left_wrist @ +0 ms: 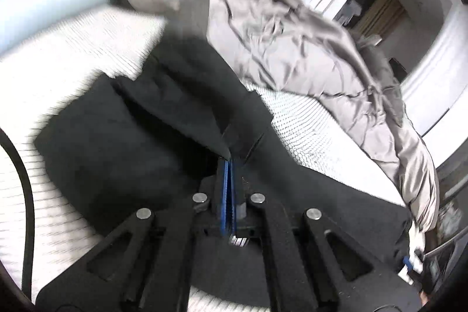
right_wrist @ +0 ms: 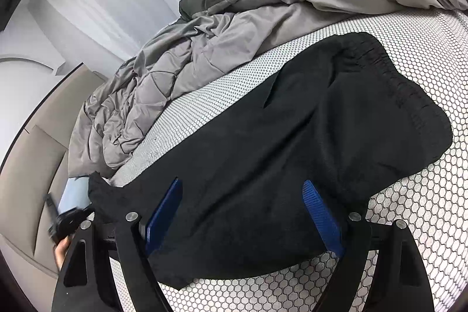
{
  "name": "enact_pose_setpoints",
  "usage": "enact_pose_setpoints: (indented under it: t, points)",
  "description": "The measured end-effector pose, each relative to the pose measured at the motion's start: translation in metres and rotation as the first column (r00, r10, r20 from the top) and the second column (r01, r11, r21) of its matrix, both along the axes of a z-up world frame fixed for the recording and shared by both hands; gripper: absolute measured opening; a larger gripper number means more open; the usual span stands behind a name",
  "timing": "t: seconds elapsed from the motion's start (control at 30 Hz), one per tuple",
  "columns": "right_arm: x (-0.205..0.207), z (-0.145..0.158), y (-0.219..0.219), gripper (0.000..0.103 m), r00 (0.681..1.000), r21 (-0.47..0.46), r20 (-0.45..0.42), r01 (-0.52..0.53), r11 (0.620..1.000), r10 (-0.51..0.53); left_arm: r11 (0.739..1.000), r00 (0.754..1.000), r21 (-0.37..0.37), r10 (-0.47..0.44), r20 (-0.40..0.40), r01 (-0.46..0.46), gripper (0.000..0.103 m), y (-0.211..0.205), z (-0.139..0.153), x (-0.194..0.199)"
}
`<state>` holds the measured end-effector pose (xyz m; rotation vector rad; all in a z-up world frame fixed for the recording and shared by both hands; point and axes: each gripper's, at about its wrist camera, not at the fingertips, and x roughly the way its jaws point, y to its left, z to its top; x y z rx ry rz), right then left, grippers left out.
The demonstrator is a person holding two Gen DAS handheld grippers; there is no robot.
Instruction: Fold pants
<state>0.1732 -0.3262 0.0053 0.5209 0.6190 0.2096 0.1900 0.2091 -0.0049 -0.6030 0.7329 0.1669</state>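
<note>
Between the wide-open right tongs (right_wrist: 244,212) lie black pants (right_wrist: 292,142); left tongs (left_wrist: 229,163) pinch them

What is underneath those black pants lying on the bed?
The black pants lie on a white honeycomb-patterned mattress cover, which shows all around them. Whatever is directly under the cloth is covered. A grey comforter is bunched behind them.

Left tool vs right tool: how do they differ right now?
Left tool: blue pads pressed together, pinching a raised fold of the black pants. Right tool: blue pads spread wide, with the pants lying between them ungripped. The left wrist view is motion-blurred; the right wrist view is sharp. Both share black frames, blue ribbed pads, and point at the same pants on the bed.
</note>
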Motion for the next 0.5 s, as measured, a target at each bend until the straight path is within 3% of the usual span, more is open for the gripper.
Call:
enact_pose_setpoints:
  t: [0.07, 0.17, 0.27, 0.37, 0.43, 0.5]
  points:
    - [-0.003, 0.002, -0.003, 0.086, 1.000, 0.005, 0.005, 0.001, 1.000, -0.001, 1.000, 1.000, 0.004, 0.013, -0.013, -0.013, 0.000, 0.009, 0.005, -0.038]
    - [-0.005, 0.003, -0.007, 0.086, 1.000, 0.009, 0.008, 0.003, 1.000, -0.004, 0.997, 0.993, 0.035, 0.067, -0.098, -0.063, 0.001, 0.018, -0.023, -0.065]
    - [-0.007, 0.003, -0.008, 0.086, 1.000, 0.011, 0.006, 0.003, 1.000, -0.003, 0.993, 0.976, -0.079, 0.073, -0.206, -0.091, 0.007, 0.036, -0.063, -0.070]
    - [-0.008, 0.004, -0.009, 0.086, 1.000, 0.016, 0.012, 0.008, 1.000, -0.008, 0.982, 0.979, -0.077, 0.160, -0.128, -0.170, 0.011, 0.061, -0.051, -0.085]
    - [-0.011, 0.005, -0.010, 0.086, 1.000, 0.018, 0.018, 0.016, 1.000, -0.017, 0.971, 0.975, -0.102, 0.207, -0.081, -0.215, 0.035, 0.075, -0.041, -0.091]
    - [-0.012, 0.005, -0.011, 0.086, 1.000, 0.014, 0.019, 0.019, 1.000, -0.019, 0.948, 0.959, -0.148, 0.277, -0.061, -0.283, 0.041, 0.093, -0.038, -0.086]
